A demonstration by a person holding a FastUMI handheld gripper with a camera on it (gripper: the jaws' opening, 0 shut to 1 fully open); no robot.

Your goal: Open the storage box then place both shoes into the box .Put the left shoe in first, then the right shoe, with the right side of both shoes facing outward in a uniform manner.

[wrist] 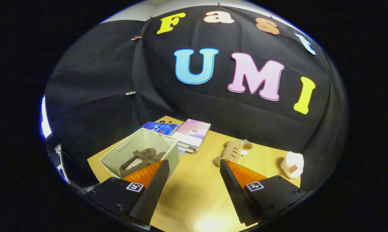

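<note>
An open beige fabric storage box (173,151) stands on the wooden table (197,187), just beyond my left finger. Inside it lies a brown shoe (139,159), partly hidden by that finger; I cannot tell whether a second shoe lies with it. My gripper (192,172) is open above the table, its fingers wide apart with nothing between them, only bare tabletop. The box sits left of the gap between the fingers.
A stack of books (190,135) lies behind the box, with blue ones (160,128) to its left. A tan plush toy (232,151) lies beyond my right finger. A white bottle-like object (292,165) stands at the far right near the table edge.
</note>
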